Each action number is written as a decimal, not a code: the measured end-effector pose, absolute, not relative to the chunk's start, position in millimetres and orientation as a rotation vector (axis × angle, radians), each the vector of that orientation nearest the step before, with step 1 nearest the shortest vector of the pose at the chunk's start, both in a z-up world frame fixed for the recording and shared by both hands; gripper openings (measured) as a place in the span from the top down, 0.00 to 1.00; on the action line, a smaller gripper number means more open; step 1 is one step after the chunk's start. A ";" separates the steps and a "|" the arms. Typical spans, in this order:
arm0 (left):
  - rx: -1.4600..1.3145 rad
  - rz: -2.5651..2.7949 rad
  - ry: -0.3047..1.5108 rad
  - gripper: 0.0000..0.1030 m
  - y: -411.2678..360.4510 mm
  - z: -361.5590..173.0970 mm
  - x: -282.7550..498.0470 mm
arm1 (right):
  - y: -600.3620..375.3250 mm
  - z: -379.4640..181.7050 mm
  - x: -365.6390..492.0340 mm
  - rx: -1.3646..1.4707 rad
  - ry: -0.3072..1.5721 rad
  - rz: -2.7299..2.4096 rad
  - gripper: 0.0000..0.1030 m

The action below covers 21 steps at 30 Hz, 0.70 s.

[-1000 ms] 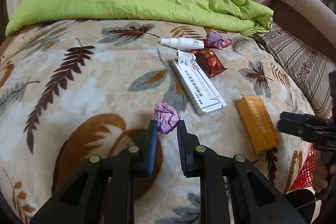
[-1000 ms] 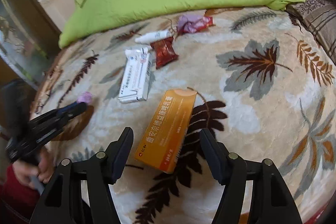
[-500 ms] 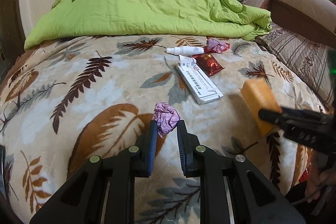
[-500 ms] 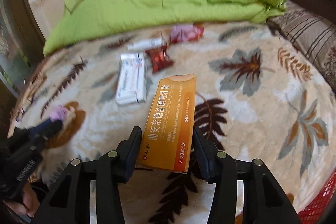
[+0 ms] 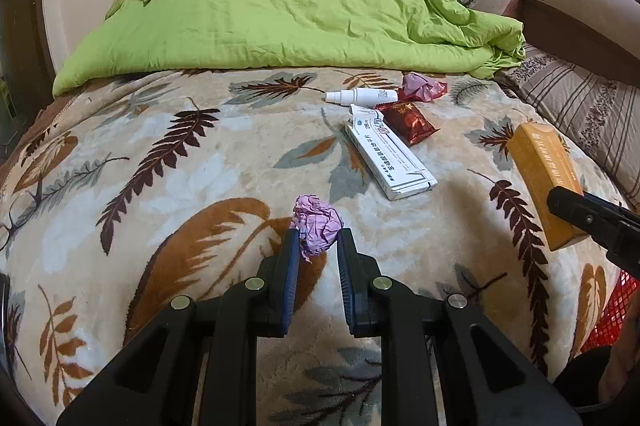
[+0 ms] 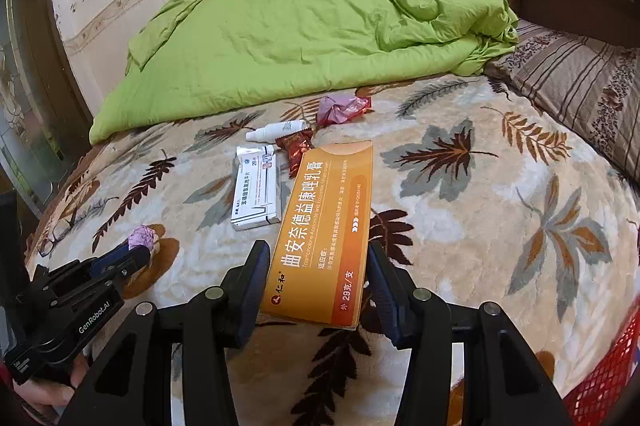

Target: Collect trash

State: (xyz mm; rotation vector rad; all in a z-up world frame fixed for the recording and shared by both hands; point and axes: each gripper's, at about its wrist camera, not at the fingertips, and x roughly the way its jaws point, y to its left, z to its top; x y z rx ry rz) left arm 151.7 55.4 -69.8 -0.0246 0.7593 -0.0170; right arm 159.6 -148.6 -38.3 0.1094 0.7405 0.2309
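Left wrist view: my left gripper [image 5: 318,240] pinches a crumpled purple wrapper [image 5: 317,226] above the leaf-print blanket [image 5: 180,162]. My right gripper [image 6: 316,266] clamps an orange box [image 6: 324,238] marked "29克/支". A white box [image 5: 386,156], red packet [image 5: 412,120], spray bottle [image 5: 360,95] lie ahead.

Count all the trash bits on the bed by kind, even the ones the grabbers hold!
Boxes: 2, the orange box in the right gripper, the white box.
Crumpled wrappers: 2, purple wrapper in the left gripper, pink wrapper.
Red snack packet: 1.
White bottle: 1.
Total: 6.
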 end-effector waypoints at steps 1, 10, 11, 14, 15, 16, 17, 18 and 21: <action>-0.021 -0.019 0.758 0.82 54.9 -69.8 151.9 | -148.5 -38.2 159.3 0.107 0.737 0.229 0.49; 0.016 -0.022 0.731 0.82 49.0 -66.6 149.2 | -153.4 -41.5 159.3 0.119 0.741 0.219 0.49; 0.019 -0.023 0.729 0.82 48.6 -66.5 149.1 | -153.9 -41.7 159.4 0.120 0.741 0.215 0.49; 0.021 -0.023 0.726 0.82 48.0 -66.4 149.0 | -155.5 -41.9 159.5 0.126 0.742 0.213 0.49; 0.021 -0.024 0.727 0.82 48.0 -66.4 149.0 | -155.9 -41.8 159.3 0.127 0.741 0.212 0.49; 0.022 -0.023 0.727 0.82 47.8 -66.3 148.7 | -156.1 -41.8 159.5 0.128 0.741 0.213 0.49; 0.023 -0.022 0.724 0.82 47.8 -66.1 148.6 | -156.1 -41.8 159.5 0.129 0.742 0.214 0.49; 0.025 -0.023 0.721 0.82 47.2 -65.7 148.3 | -156.0 -41.7 159.3 0.127 0.741 0.212 0.49; 0.036 -0.023 0.715 0.82 46.1 -64.9 147.6 | -156.0 -41.6 159.2 0.127 0.741 0.214 0.49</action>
